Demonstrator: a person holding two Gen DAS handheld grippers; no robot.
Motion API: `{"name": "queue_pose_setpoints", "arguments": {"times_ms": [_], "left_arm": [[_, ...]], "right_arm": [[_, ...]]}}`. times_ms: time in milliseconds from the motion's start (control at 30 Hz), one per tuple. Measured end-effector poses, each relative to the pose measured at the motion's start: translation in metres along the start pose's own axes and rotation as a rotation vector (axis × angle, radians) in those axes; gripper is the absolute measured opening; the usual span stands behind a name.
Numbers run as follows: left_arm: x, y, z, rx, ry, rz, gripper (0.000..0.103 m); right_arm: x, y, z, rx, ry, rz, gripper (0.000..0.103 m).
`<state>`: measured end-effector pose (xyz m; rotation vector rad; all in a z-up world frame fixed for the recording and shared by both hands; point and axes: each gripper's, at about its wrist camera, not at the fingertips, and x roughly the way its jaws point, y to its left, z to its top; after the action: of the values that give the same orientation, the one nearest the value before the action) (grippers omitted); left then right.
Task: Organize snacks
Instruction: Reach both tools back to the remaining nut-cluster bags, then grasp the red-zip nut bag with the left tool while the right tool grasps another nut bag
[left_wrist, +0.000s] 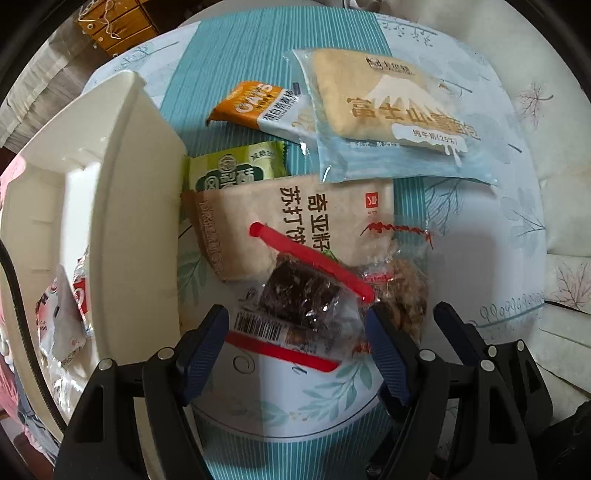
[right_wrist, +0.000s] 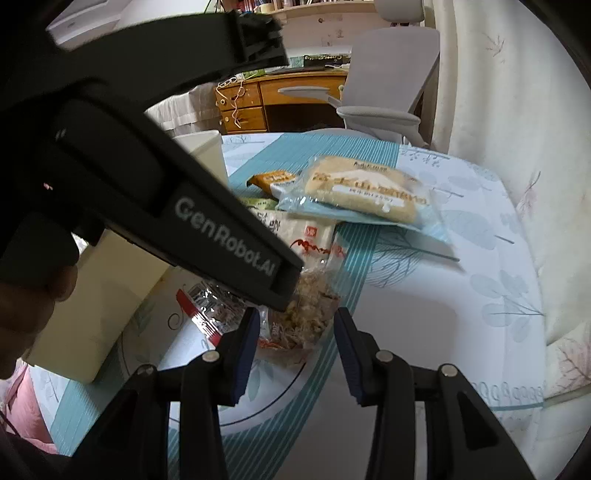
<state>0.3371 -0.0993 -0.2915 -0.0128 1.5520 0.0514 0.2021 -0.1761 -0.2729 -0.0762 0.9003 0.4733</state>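
Left hand-held gripper (left_wrist: 297, 328) wide around dark snack packet (left_wrist: 301, 295) | right hand-held gripper (right_wrist: 295, 332) wide | leaf-print tablecloth (right_wrist: 461, 295) | desk (right_wrist: 251, 103), chair (right_wrist: 384, 81) behind

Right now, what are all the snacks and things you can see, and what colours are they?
Bin: one, cream, left of snacks.
Bread pack: one, pale blue, far side.
Oat bar: one, orange and white, beside bread.
Green packet: one, by bin.
Cracker bag: one, beige, middle.
Dark cake pack: one, clear with red strip, between left fingers.
Crumbly snack pack: one, brown, between right fingers.
Chair: one, grey, behind.
Left gripper: open.
Right gripper: open.
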Motion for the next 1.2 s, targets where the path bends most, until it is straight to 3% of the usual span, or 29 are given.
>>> {"name": "queue_pose_setpoints", "arguments": {"times_ms": [400,533,567,600,933,1100,1200], "left_arm": [[0.018,0.008,0.018,-0.010,0.037,0.016,0.073],[0.019,0.012,0.021,-0.033,0.049,0.008,0.068],[0.019,0.013,0.022,-0.032,0.053,0.016,0.058],[0.020,0.018,0.022,-0.033,0.065,0.026,0.057],[0.021,0.025,0.010,-0.034,0.092,0.008,0.053],[0.010,0.031,-0.001,-0.031,0.085,-0.014,0.043],[0.003,0.035,-0.007,-0.045,0.087,-0.048,0.043]], "right_arm": [[0.016,-0.010,-0.001,0.012,-0.006,0.023,0.042],[0.016,-0.016,0.001,0.017,0.001,0.037,0.041],[0.015,-0.016,0.000,0.016,0.000,0.038,0.040],[0.014,-0.017,-0.001,0.015,0.001,0.038,0.039],[0.009,-0.031,0.005,0.043,0.055,0.036,0.035],[0.002,-0.034,0.007,0.079,0.064,0.014,0.034],[-0.008,-0.032,0.007,0.074,0.059,0.003,0.034]]}}
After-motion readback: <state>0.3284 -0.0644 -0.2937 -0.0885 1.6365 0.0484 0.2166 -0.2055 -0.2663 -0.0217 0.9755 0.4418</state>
